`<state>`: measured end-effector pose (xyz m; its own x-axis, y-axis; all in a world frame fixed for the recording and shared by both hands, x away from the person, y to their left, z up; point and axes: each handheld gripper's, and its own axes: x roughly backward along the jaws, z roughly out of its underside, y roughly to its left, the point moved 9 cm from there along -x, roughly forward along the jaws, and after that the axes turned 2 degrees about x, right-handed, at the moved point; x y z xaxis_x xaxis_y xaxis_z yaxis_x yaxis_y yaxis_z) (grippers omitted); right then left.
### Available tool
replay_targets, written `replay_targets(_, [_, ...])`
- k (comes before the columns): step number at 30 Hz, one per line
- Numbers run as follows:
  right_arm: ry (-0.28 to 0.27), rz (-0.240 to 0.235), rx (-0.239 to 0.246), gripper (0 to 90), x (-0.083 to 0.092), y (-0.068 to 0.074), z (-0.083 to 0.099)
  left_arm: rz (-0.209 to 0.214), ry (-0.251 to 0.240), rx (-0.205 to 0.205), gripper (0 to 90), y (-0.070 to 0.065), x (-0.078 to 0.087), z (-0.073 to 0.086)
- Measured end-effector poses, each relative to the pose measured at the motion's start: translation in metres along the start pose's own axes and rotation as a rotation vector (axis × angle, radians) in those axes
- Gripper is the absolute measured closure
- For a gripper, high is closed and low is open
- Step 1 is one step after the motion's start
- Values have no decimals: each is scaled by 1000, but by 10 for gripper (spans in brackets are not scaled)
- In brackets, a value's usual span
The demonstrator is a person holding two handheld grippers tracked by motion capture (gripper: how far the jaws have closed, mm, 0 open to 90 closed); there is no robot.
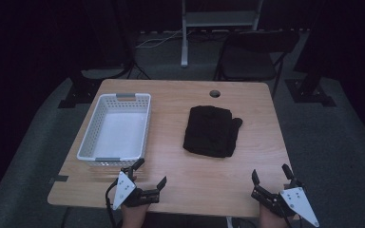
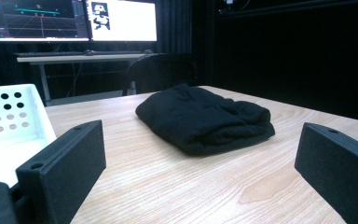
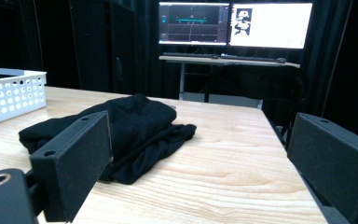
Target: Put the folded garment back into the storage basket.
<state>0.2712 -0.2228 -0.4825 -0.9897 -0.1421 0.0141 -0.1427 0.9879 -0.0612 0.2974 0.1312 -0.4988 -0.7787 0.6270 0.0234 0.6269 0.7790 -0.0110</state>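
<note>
Cloth partly hidden behind right claw's parted jaws.

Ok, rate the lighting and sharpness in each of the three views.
High view: dim, with the floor going black around the lit table, and the folded black cloth shows little detail. Left gripper view: the cloth's folds read, and the near jaws are slightly soft. Right gripper view: the bright monitors glare against a dark room.

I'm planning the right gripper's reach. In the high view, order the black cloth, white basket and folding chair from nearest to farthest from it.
From the right gripper:
1. Black cloth, mid-table, ahead and to its left.
2. White basket, on the table's left side.
3. Folding chair, beyond the table's far edge.
</note>
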Motion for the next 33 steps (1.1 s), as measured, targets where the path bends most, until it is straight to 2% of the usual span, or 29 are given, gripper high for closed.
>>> replay_targets(7, [-10,-2,4,58,1,1,-2,-7,1,-4,24,0,0,0])
replay_targets(18, [4,-26,15,57,1,7,-2,-26,-4,-7,24,1,1,0])
replay_targets(24, [26,-73,8,57,1,14,-1,-18,4,6,24,3,0,0])
replay_targets(25, [24,-94,6,57,1,17,0,-13,3,10,24,3,1,0])
replay_targets(29, [38,-101,-2,57,1,18,0,10,28,28,24,0,0,-1])
replay_targets(33, [48,-102,5,57,1,20,-1,21,32,24,24,-3,-1,-7])
